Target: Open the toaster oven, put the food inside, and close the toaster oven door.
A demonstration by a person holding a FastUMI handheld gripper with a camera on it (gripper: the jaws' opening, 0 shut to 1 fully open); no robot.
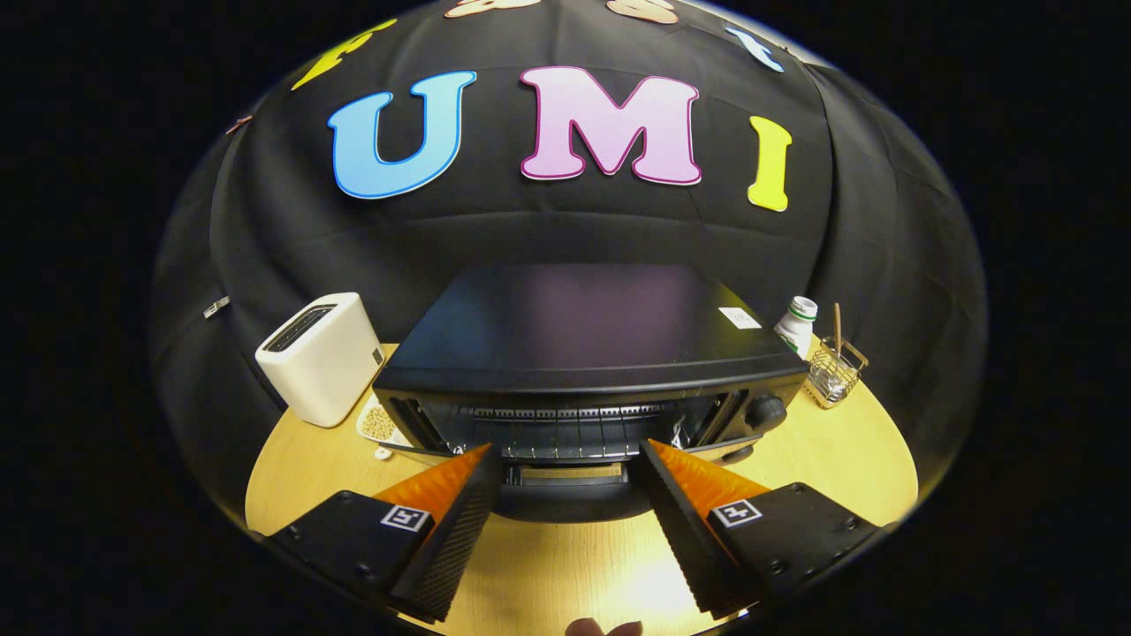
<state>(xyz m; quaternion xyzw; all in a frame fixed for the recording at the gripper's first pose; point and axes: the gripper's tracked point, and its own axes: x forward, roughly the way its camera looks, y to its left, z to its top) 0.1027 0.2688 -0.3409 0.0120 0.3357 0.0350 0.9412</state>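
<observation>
round wooden table (822, 459) carries everything. black toaster oven (583, 344) sits mid-table just ahead of the fingers, door (565, 495) dropped open and flat toward the gripper, wire rack (565, 433) visible inside the cavity; nothing clearly on the rack, interior dark and hard to read. control knob (767, 411) on the oven's right front. white slot toaster (322, 358) stands just left of the oven. small white dish (380, 424) of pale round food pieces lies between toaster and oven, partly hidden by the oven corner, food type unclear. right of the oven, a white bottle with green cap (797, 325), then a small wire basket (832, 371) holding a wooden stick. gripper (565, 452) fingers spread wide apart, empty, tips flanking the open door's front edge, not touching anything. a bit of fingertip (605, 628) shows below the gripper, cut off.
</observation>
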